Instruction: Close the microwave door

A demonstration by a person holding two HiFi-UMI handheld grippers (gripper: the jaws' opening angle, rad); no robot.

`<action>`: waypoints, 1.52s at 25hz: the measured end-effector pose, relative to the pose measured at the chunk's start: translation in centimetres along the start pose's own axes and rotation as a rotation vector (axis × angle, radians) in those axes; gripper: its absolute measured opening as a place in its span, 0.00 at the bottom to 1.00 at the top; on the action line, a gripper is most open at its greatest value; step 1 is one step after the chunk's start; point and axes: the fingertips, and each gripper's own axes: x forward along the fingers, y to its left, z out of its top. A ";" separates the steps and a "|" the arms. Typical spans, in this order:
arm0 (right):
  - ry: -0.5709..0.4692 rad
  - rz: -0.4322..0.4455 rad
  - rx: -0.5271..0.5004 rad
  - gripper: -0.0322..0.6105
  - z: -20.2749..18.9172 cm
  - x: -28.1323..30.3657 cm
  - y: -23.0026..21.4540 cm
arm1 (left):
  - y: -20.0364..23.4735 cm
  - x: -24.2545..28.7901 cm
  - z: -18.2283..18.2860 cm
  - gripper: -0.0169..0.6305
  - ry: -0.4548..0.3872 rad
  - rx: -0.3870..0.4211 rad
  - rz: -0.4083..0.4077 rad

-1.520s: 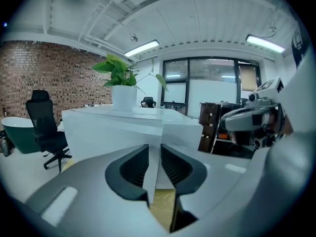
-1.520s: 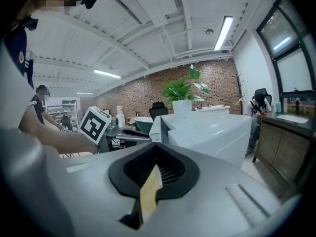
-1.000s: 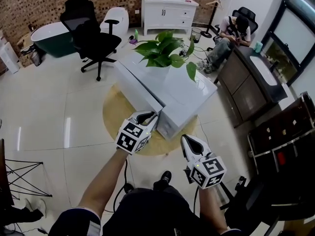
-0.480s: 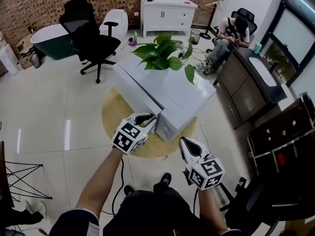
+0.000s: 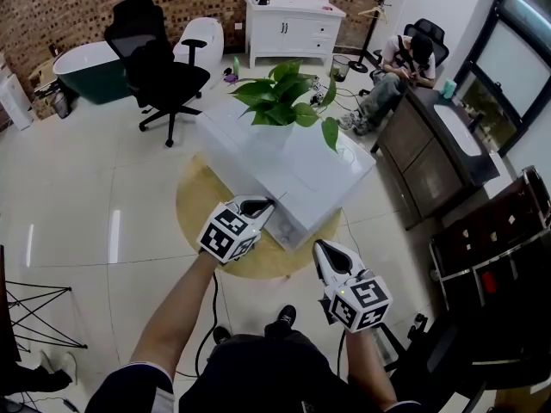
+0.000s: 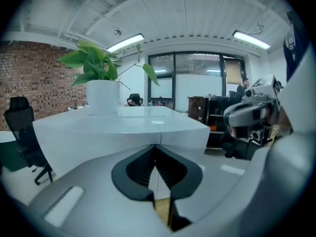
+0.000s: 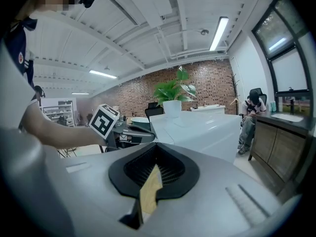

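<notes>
The white microwave (image 5: 301, 166) stands on a round wooden table (image 5: 194, 209) with a potted plant (image 5: 280, 101) on top of it. Its long door (image 5: 237, 157) lies flush along the left front face. My left gripper (image 5: 267, 203) is shut with nothing in it, its tips at the door's near corner; in the left gripper view the gripper (image 6: 155, 147) faces the white front (image 6: 113, 137). My right gripper (image 5: 323, 246) hovers apart from the microwave at the lower right, shut and empty. The right gripper view shows that gripper (image 7: 157, 147) and the left gripper (image 7: 143, 135) beside the microwave (image 7: 197, 127).
A black office chair (image 5: 159, 58) and a green bathtub (image 5: 86, 67) stand at the back left, a white cabinet (image 5: 293, 24) at the back. A seated person (image 5: 396, 67) is at the back right by a dark counter (image 5: 448, 136). Dark shelves (image 5: 499, 248) stand right.
The door's near edge stood out from the microwave body and now lies against it. My left gripper has shifted slightly towards the microwave. The right gripper has kept still.
</notes>
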 end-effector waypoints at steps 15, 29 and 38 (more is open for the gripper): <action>-0.006 0.146 -0.042 0.05 1.5 5.4 7.2 | 0.0 -9.7 -1.9 0.04 -0.068 -0.143 0.190; -0.020 0.282 -0.080 0.05 2.3 10.8 14.4 | 1.9 -18.0 -3.7 0.04 -0.124 -0.226 0.361; -0.031 0.293 -0.107 0.05 3.1 11.8 15.5 | 2.6 -19.0 -3.5 0.04 -0.134 -0.223 0.373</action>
